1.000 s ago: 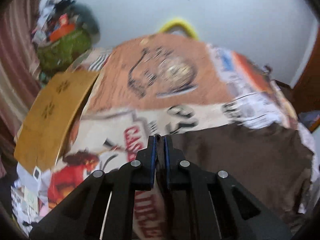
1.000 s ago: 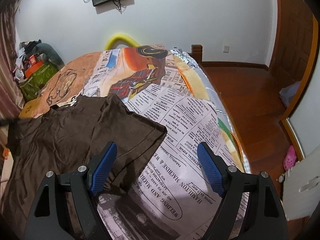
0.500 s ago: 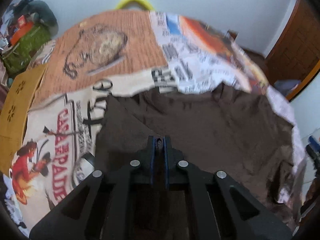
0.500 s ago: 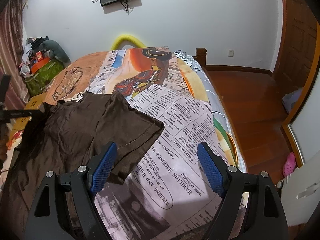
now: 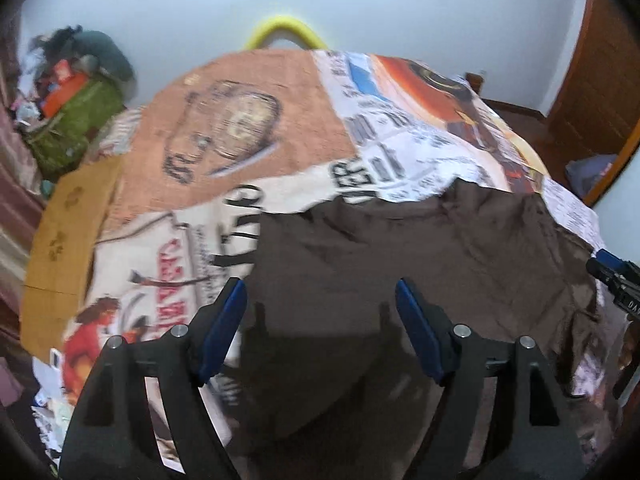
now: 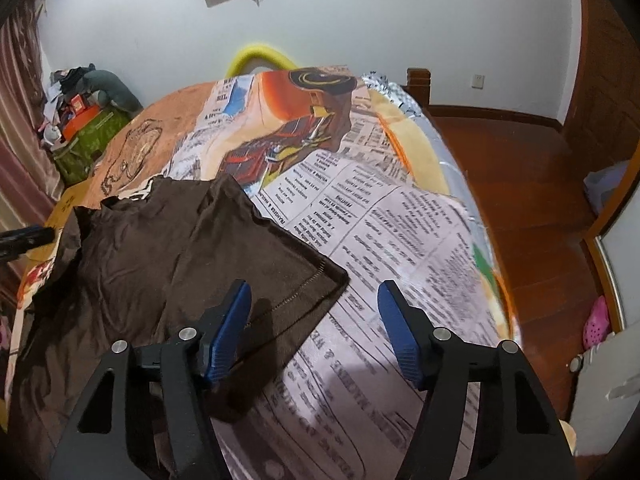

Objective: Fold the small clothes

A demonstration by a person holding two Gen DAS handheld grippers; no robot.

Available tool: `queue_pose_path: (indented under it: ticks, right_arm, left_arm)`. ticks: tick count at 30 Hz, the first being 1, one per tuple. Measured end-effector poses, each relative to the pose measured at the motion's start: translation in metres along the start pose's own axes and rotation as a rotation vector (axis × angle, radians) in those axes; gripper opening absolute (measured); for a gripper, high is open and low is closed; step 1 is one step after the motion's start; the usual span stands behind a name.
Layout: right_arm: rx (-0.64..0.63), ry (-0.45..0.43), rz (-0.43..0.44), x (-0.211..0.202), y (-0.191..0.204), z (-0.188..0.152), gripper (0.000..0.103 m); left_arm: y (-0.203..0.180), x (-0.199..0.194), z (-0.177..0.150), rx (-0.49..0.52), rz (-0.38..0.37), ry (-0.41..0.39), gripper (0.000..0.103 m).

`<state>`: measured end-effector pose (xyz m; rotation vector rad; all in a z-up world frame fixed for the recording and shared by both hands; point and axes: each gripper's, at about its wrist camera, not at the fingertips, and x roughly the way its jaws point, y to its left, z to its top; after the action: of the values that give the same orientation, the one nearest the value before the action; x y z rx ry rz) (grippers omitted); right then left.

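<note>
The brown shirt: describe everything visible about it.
The brown shirt is a dark, plain, soft knit, wrinkled and lying mostly flat on the printed bedspread. One sleeve with a stitched hem points toward the right gripper, whose open jaws hover over that hem. The left gripper, also open, hangs above the cloth; neither holds it.
</note>
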<state>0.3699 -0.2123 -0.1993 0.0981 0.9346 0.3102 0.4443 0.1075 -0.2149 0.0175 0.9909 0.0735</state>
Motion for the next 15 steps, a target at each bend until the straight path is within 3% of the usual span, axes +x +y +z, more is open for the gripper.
queue_pose_path:
  ticks: [3, 8, 15]
  right_arm:
    - [0.013, 0.011, 0.003, 0.008, -0.002, -0.002, 0.062]
    - [-0.007, 0.016, -0.009, 0.017, -0.001, -0.003, 0.059]
    - [-0.081, 0.001, -0.064, 0.021, 0.007, 0.0, 0.012]
  left_arm:
    - [0.02, 0.006, -0.009, -0.012, 0.053, 0.005, 0.081]
    - [0.048, 0.033, -0.03, -0.073, 0.067, 0.086, 0.081]
    - [0.063, 0.055, -0.046, -0.145, 0.03, 0.112, 0.085]
